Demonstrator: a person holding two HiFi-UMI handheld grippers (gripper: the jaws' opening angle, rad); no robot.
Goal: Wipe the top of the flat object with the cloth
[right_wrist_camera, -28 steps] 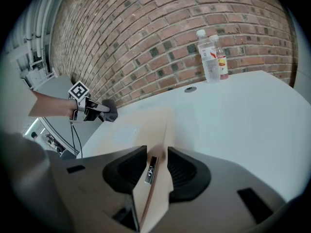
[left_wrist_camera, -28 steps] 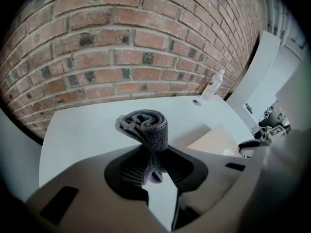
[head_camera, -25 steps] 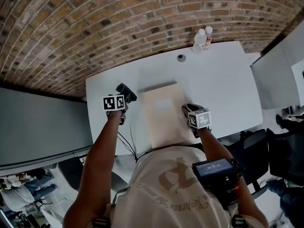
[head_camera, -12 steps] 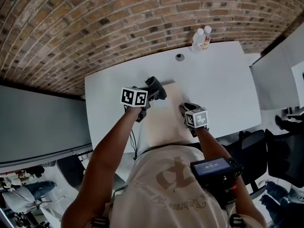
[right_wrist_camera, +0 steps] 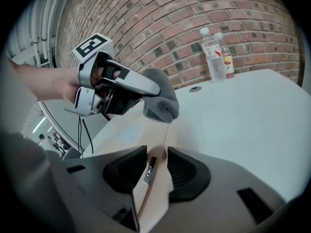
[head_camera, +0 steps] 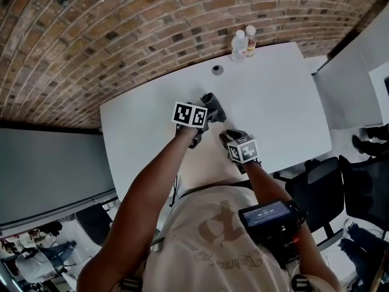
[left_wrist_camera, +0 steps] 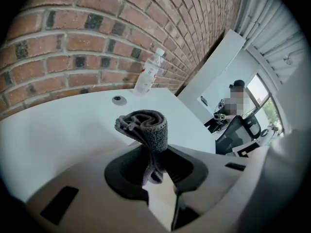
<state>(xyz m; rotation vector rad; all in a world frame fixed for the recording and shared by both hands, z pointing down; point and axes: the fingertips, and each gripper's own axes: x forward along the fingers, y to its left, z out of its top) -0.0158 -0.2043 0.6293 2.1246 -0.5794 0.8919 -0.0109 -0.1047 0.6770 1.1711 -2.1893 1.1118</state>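
**Head view: cloth held at the far end of the flat object**

Head view shows a white table (head_camera: 273, 102) below a brick wall, with the tan flat object (head_camera: 213, 158) lying on it at the frame centre, partly covered by both arms. The left gripper (head_camera: 205, 112) has its jaws closed tight on a grey rolled cloth (head_camera: 214, 106), which stands out beyond the fingertips. In the right gripper view the cloth's lower end meets the far right edge of the flat object. The right gripper (head_camera: 228, 136) has its jaws partly apart and grips nothing; its tips are down at the near right part of the flat object. Two bottles (head_camera: 243, 41) stand at the table's far edge, upper centre.
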